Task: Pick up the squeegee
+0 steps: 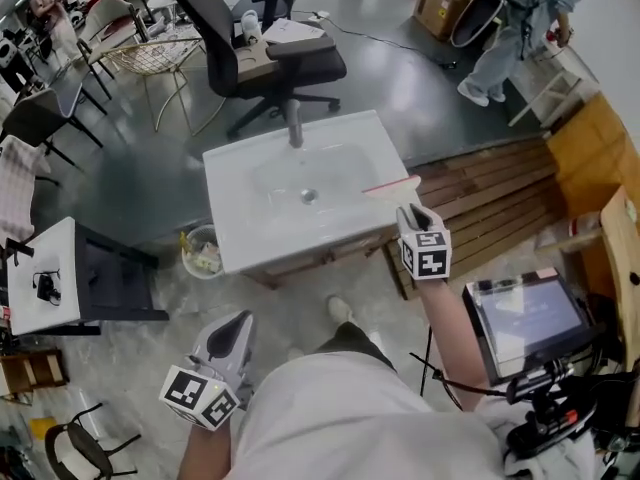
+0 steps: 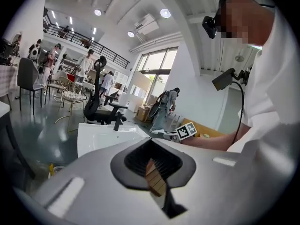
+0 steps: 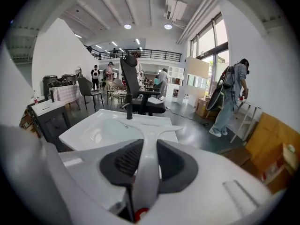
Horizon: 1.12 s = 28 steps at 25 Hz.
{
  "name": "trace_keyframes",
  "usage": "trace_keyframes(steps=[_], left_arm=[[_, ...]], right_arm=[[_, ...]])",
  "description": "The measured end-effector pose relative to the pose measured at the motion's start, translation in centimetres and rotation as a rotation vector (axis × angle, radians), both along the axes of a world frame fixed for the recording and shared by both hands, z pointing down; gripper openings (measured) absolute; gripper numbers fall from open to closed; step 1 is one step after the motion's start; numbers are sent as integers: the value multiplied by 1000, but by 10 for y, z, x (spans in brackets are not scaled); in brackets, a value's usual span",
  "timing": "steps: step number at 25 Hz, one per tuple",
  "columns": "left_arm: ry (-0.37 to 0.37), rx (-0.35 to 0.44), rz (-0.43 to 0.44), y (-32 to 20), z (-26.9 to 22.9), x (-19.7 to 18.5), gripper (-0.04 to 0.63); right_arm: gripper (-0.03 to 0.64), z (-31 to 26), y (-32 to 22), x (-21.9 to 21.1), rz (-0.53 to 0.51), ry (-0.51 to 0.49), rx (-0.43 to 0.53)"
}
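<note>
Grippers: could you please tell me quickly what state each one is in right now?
Left gripper: jaws closed, nothing between them.
Right gripper: jaws closed on the squeegee, gripped by its white handle.

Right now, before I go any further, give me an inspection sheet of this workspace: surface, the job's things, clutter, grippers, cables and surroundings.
Surface: white sink basin with a dark faucet at its back edge.
Job's things: squeegee held by its handle above the sink's right edge.
Clutter: small bin on the floor beside the sink, with scraps inside.
Grippers: right gripper claw shut on the squeegee; left gripper low by the person's body, claw closed, nothing seen in it.
Cables: dark cable on the floor behind the office chair.
Surroundings: wooden pallet right of the sink; monitor on a stand; a person in the far corner.
</note>
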<state>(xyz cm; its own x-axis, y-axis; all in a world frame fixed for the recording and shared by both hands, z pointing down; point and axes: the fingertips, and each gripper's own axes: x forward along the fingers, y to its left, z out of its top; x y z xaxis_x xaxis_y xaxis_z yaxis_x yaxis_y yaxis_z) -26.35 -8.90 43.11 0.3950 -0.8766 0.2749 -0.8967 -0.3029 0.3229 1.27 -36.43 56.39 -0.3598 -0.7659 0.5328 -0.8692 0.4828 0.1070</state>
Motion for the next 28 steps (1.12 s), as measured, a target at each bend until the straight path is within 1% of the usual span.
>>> trace_keyframes(steps=[9, 16, 22, 28], left_arm=[[15, 0, 63, 44, 11, -5, 7], [32, 1, 115, 63, 22, -3, 6], [32, -2, 135, 67, 23, -1, 8], [29, -4, 148, 66, 21, -3, 7]], right_arm=[[97, -39, 84, -13, -12, -48, 35], [97, -51, 132, -26, -29, -75, 32], [97, -59, 159, -38, -63, -56, 49], [97, -69, 169, -48, -82, -71, 53]])
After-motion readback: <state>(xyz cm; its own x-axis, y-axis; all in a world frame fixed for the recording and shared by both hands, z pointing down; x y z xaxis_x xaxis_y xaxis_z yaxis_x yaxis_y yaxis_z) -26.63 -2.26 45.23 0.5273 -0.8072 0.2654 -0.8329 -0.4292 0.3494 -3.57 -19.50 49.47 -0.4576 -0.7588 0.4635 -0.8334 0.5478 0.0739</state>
